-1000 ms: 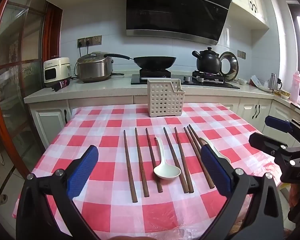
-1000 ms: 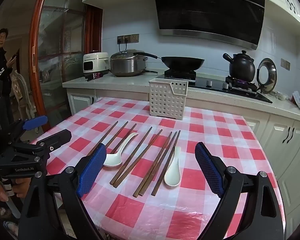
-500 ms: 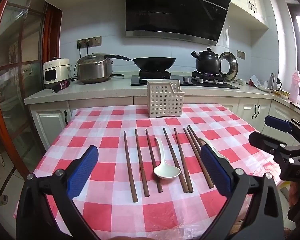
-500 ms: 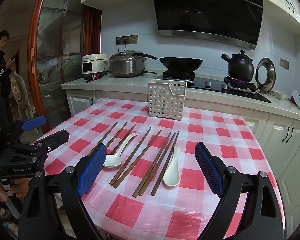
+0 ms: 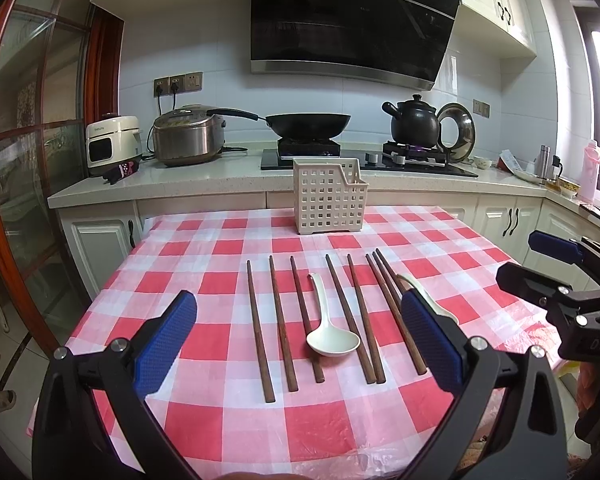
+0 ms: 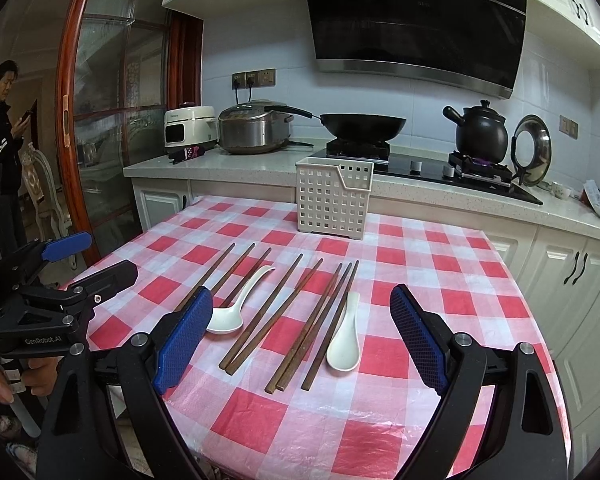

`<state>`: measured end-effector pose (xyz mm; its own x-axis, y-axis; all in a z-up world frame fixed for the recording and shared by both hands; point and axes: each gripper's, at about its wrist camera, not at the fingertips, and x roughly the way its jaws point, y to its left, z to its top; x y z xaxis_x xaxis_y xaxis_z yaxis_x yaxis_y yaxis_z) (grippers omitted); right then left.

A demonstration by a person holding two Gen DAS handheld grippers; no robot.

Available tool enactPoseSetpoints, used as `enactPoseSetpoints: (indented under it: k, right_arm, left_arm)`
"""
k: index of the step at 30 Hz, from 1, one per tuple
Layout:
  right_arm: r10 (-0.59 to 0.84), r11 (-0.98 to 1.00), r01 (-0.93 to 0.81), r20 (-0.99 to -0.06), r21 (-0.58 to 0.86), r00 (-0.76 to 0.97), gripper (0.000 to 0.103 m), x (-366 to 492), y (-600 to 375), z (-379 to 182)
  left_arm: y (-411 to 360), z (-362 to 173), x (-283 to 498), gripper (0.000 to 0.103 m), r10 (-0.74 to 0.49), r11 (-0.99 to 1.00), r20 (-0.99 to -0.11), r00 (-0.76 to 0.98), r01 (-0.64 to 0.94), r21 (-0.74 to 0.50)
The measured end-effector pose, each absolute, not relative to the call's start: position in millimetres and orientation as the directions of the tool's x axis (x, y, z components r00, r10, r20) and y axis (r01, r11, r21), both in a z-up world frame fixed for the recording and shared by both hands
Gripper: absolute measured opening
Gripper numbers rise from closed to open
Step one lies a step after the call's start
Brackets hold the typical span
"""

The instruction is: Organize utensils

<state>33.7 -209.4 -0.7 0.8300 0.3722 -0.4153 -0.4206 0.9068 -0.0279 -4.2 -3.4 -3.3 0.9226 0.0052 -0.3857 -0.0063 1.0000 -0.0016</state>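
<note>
Checked tablecloth (image 5: 220, 420) unchanged; chopsticks (image 5: 278, 324) unmoved; both grippers (image 5: 300, 344) (image 6: 302, 340) stay spread, empty.

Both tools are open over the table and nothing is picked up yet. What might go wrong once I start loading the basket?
1. The three right-hand chopsticks lie almost touching; pinching one may drag its neighbours.
2. The right spoon lies right beside them and could get knocked.
3. The basket looks light and stands free at the far side; an angled chopstick might push or tip it.
</note>
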Motion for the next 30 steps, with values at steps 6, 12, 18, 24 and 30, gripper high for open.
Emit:
enactPoseSetpoints:
  k: [6, 12, 18, 24, 30]
  right_arm:
    - [0.372, 0.907, -0.42, -0.415, -0.026, 0.83, 0.085, 33.7, -210.0, -1.3]
    - [0.372, 0.908, -0.417, -0.409, -0.025, 0.833, 0.085, 33.2, -211.4, -0.8]
    - [0.372, 0.908, -0.418, -0.409, -0.024, 0.833, 0.085, 32.7, -211.6, -0.9]
    - [0.372, 0.908, -0.417, -0.409, -0.024, 0.833, 0.085, 31.9, -211.6, -0.7]
    - [0.372, 0.909, -0.417, -0.409, -0.023, 0.833, 0.085, 31.7, -211.8, -0.4]
  left_arm:
    - [-3.5, -2.8, -4.2, 0.099, 0.005, 1.0, -0.386, 0.923, -0.007, -0.003]
    - [-3.9, -2.4, -5.9, 0.099, 0.001, 1.0, -0.383, 0.924, -0.002, 0.0]
    - [-2.6, -2.9, -6.9, 0.099, 0.001, 1.0, -0.382, 0.924, -0.002, -0.001]
    - [-2.0, -3.4, -6.9, 0.099, 0.001, 1.0, -0.385, 0.923, -0.002, -0.003]
    - [-2.5, -3.1, -7.1, 0.099, 0.002, 1.0, -0.384, 0.923, -0.003, -0.001]
